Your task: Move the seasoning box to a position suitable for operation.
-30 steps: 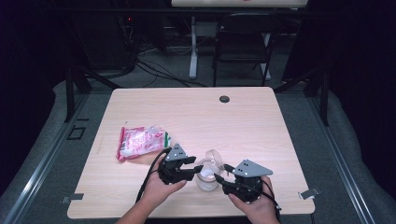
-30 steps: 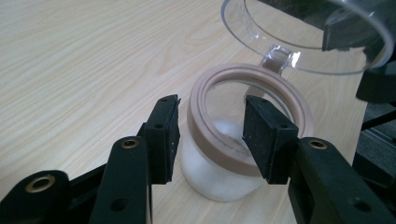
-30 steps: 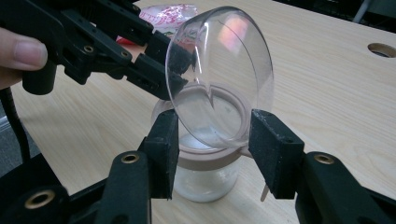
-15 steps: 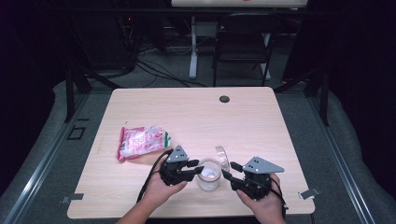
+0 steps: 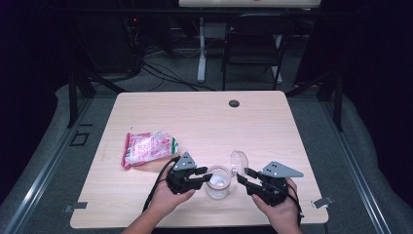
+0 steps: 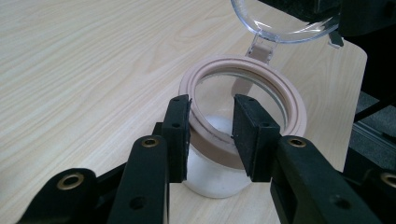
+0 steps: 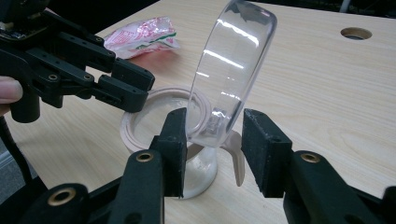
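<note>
The left gripper point(image 5: 207, 176) is clamped on the jar's point(image 5: 217, 183) rim, while the right gripper's point(image 5: 242, 176) closing jaws stand apart around its raised clear lid point(image 5: 238, 160).

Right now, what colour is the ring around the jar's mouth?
Pale pink-beige; the ring on the jar shows best in the left gripper view.

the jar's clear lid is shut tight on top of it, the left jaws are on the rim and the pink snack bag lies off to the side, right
Not quite: the clear lid is not shut. The right gripper view shows it swung up on its hinge, standing nearly upright between the right gripper's jaws, with the jar mouth open. The rest holds: the left gripper has its jaws astride the jar's rim, and the pink snack bag lies off to the side.
</note>
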Demonstrator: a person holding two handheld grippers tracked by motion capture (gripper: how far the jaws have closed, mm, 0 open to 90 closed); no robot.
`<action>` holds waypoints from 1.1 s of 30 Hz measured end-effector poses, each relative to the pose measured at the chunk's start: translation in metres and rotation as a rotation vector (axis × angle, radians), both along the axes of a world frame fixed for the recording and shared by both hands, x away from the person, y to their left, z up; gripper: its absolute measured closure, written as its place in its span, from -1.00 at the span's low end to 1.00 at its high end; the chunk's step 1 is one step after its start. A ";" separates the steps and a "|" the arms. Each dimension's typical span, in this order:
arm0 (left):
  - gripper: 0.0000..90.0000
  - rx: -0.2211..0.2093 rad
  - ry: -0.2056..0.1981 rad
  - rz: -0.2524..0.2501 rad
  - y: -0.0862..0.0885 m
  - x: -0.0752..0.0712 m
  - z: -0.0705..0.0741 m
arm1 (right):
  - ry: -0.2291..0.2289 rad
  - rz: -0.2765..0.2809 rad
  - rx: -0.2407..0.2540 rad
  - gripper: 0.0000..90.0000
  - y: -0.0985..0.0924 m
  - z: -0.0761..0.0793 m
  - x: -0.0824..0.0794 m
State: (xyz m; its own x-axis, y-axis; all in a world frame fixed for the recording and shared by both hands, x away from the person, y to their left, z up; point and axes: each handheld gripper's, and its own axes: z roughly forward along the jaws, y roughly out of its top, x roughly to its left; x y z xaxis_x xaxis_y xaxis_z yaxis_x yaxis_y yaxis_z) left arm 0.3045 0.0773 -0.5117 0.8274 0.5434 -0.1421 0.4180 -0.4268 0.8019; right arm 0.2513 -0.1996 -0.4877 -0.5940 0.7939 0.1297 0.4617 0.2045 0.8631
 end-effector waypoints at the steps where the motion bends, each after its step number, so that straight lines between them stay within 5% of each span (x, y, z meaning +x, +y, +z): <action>1: 0.49 0.000 0.000 0.000 0.000 0.000 0.000 | 0.000 0.001 -0.002 0.35 0.000 -0.001 0.000; 15: 0.49 -0.008 -0.004 0.012 -0.001 -0.001 -0.001 | 0.004 -0.030 -0.071 0.29 0.015 -0.030 0.011; 23: 0.50 -0.011 -0.016 0.024 -0.002 -0.003 -0.002 | 0.013 -0.025 -0.061 0.48 0.016 -0.035 0.016; 33: 0.45 -0.017 -0.011 0.027 -0.006 -0.003 -0.002 | 0.015 -0.034 -0.034 0.47 0.011 -0.037 0.028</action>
